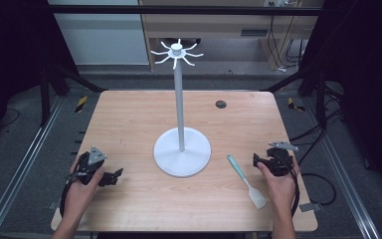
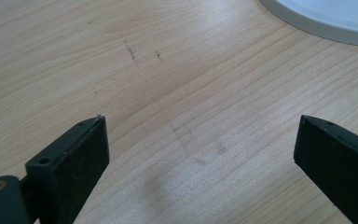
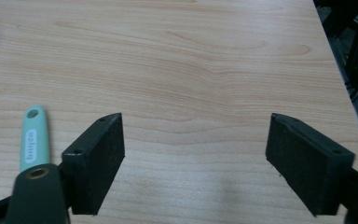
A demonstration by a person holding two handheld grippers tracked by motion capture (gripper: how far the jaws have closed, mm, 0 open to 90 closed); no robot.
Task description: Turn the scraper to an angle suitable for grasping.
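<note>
White lettering on the spatula's (image 3: 35, 137) mint handle, too blurred to read

A lab recording bay: a bare wooden table (image 1: 129, 119) fenced by black metal framing (image 1: 179, 10), aluminium rails (image 1: 25, 164) and loose cables (image 1: 278, 45) on grey flooring.

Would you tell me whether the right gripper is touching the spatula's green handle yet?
Apart. In the high view, bare table separates the right gripper from the spatula; the right gripper view shows its jaws open with only wood between them.

A pale wooden worktop (image 1: 129, 119) carries a white stand (image 1: 182, 151) at its middle and a green-handled spatula (image 1: 245, 174) lying flat beside it.
</note>
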